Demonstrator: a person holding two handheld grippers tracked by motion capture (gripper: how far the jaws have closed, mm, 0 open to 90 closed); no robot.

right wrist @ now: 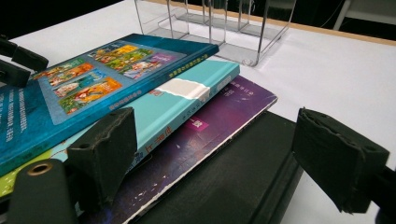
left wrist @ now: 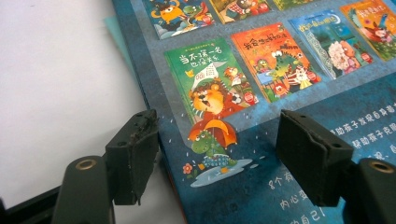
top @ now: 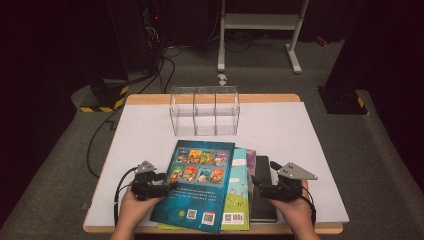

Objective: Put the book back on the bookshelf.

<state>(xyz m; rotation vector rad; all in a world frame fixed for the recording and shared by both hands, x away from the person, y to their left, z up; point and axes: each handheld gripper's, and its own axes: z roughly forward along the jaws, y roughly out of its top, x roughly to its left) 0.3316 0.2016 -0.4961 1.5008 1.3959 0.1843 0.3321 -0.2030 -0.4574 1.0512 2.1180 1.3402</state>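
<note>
Where the left gripper [top: 167, 188] is brought against the near left edge of the stack, its fingers [left wrist: 133, 156] are seen spread wide, one pad over the bare worktop [top: 310, 150] and the other over the cover of the dark blue picture book [top: 197, 185]; the book's edge lies between them, and no pad is seen pressing on it. The right gripper [top: 256, 184] is held at the opposite side of the stack, its fingers [right wrist: 338, 158] likewise spread, with the right-hand edges of the books lying in the gap; whether the left pad touches the turquoise book [right wrist: 187, 100] cannot be told. Nothing is pinched by either gripper.

Just beyond the fingers, four books are stacked flat and fanned: the dark blue picture book on top, printed with a grid of small colourful cover pictures and two square codes near its near edge; the turquoise book beneath it; then a purple book [right wrist: 219, 116] with a worn white edge; and a black book [right wrist: 243, 172] lowest, nearest the right pad. Farther off, well apart from the fingers, a clear plastic rack [top: 204, 111] with three compartments is stood on the worktop.
</note>
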